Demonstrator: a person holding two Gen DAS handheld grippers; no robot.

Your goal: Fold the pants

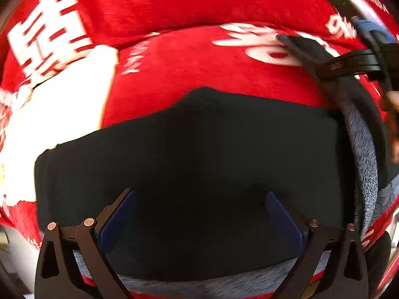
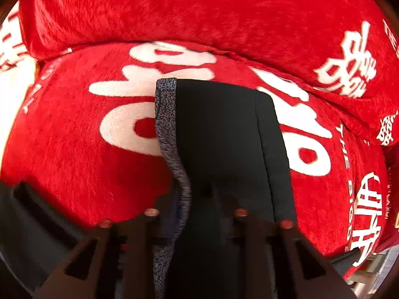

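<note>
Black pants [image 1: 199, 149] with a grey marl inner side [image 1: 364, 149] lie on a red blanket [image 1: 199, 62]. My left gripper [image 1: 202, 206] hovers close over the black cloth, open, its blue pads [image 1: 119, 219] wide apart with nothing pinched. The right gripper [image 1: 349, 67] shows at the upper right of the left wrist view, holding up a strip of the pants. In the right wrist view the pants [image 2: 219, 129] run straight away from my right gripper [image 2: 199, 199], grey edge [image 2: 169, 137] on the left. Its jaws are shut on that cloth; the tips are hidden in it.
The red blanket [image 2: 174, 12] carries large white characters and rises in a thick fold behind the pants. A big white patch [image 1: 62, 112] lies left of the pants. At the lower right, the blanket's edge [image 2: 374, 254] drops off.
</note>
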